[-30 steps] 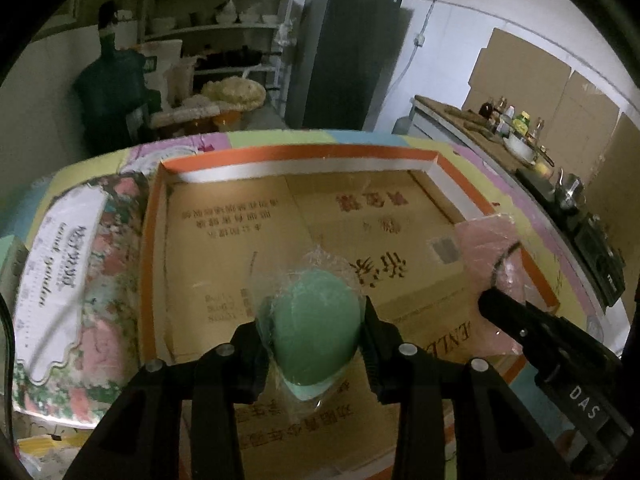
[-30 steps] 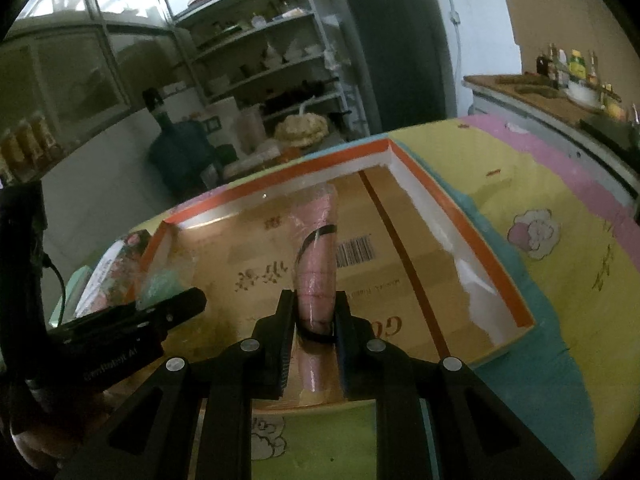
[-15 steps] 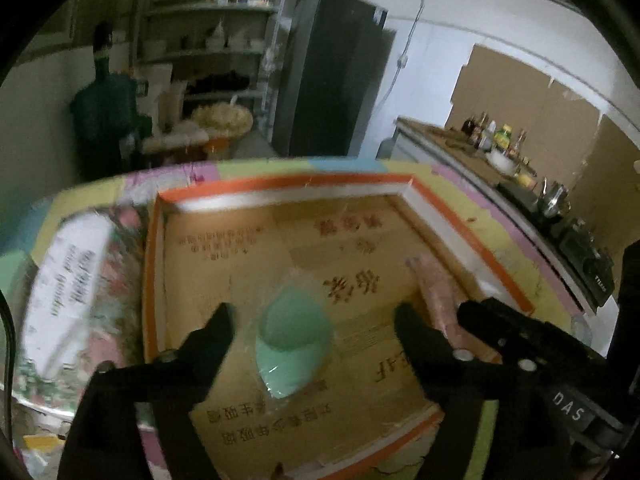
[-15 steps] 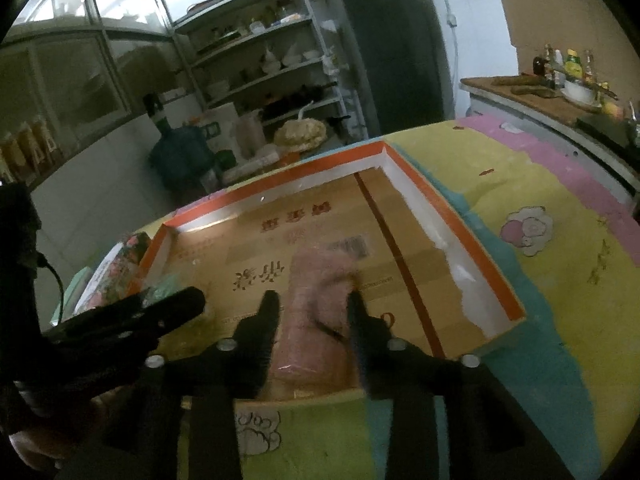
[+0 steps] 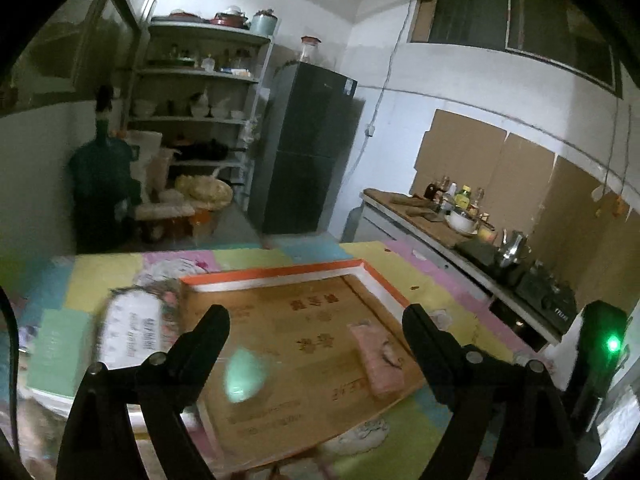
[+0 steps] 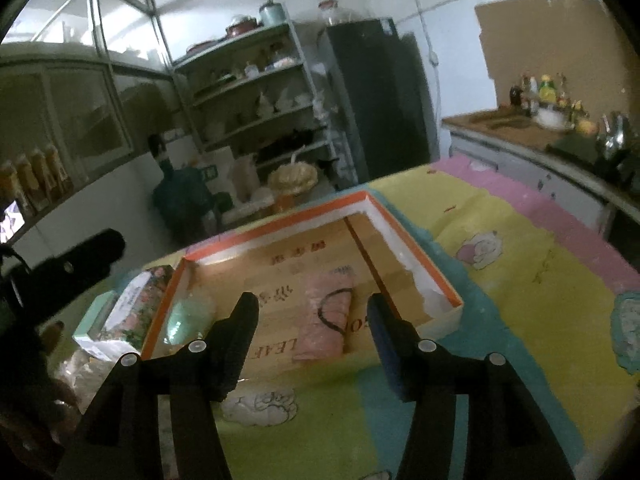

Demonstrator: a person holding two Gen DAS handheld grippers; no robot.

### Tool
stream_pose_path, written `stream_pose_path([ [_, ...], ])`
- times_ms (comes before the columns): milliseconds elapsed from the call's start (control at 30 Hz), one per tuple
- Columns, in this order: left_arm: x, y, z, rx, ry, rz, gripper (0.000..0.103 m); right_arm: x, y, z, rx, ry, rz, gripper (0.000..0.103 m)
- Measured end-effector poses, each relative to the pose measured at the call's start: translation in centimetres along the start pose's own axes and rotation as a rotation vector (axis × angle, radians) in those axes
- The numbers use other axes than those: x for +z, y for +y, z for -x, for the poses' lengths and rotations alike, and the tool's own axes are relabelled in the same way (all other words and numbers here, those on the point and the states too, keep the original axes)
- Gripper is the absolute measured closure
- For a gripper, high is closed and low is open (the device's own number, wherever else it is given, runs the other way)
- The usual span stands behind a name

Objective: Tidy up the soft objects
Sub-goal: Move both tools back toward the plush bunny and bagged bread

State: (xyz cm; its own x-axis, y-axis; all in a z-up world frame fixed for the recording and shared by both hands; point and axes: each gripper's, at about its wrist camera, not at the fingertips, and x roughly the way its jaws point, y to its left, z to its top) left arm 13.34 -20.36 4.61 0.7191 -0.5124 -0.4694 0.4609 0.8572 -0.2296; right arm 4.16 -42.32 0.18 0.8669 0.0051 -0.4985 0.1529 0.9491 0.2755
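A green egg-shaped sponge in clear wrap (image 5: pixel 244 376) lies at the left of the shallow cardboard box with an orange rim (image 5: pixel 280 274); it also shows in the right wrist view (image 6: pixel 186 318). A pink rolled cloth with a black band (image 6: pixel 326 322) lies right of the box's middle, and shows in the left wrist view (image 5: pixel 378 362). My left gripper (image 5: pixel 316 330) is open and empty, raised above the box. My right gripper (image 6: pixel 312 316) is open and empty, drawn back over the box's near edge (image 6: pixel 280 364).
A floral packet (image 5: pixel 136 336) lies left of the box on a pastel patchwork mat (image 6: pixel 520 280). The left gripper's body (image 6: pixel 68 268) shows at the left of the right wrist view. Shelves, a dark fridge and a cluttered counter stand behind the table.
Both grippers opened and let go: the green sponge and the pink roll now lie in the box. Both grippers then rose and pulled back from it.
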Motion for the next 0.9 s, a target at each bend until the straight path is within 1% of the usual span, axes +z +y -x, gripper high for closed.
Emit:
stream_pose_path([
  [33,0.1,0.2,0.6,0.023,-0.005,-0.013,0.015,-0.1,0.5,0.6,-0.006,-0.017,0.006,0.039],
  [67,0.2,0.4,1.3,0.043,-0.015,-0.024,0.015,-0.3,0.9,1.0,-0.009,-0.029,0.011,0.038],
  [133,0.1,0.9,2.3,0.044,-0.025,-0.024,0.015,-0.6,2.0,2.0,-0.009,-0.055,0.023,0.037],
  [267,0.2,2.0,3.4,-0.048,0.021,0.007,0.015,-1.3,3.9,3.1,-0.021,-0.087,0.044,0.037],
  [300,0.0,2.3,3.7,-0.061,0.025,0.008,0.015,-1.5,4.3,3.4,-0.022,-0.09,0.044,0.037],
  [367,-0.4,2.8,4.6,-0.053,0.003,0.002,0.015,-1.9,4.9,3.9,-0.012,-0.097,0.043,0.037],
  [467,-1.0,3.9,6.1,-0.003,-0.039,0.003,0.015,-2.4,5.8,4.6,-0.005,-0.103,0.055,0.037],
  [633,-1.8,6.0,8.7,0.105,-0.095,-0.005,0.016,-3.5,7.6,5.1,0.023,-0.099,0.079,0.037],
  [700,-2.2,6.9,9.9,0.131,-0.112,-0.007,0.018,-3.9,8.5,5.4,0.042,-0.1,0.088,0.037],
  [800,-2.8,8.3,11.5,0.189,-0.134,0.001,0.018,-4.5,9.9,5.7,0.086,-0.1,0.096,0.036],
  [900,-3.5,9.6,12.9,0.24,-0.152,0.003,0.018,-5.0,11.3,5.8,0.109,-0.096,0.122,0.035],
])
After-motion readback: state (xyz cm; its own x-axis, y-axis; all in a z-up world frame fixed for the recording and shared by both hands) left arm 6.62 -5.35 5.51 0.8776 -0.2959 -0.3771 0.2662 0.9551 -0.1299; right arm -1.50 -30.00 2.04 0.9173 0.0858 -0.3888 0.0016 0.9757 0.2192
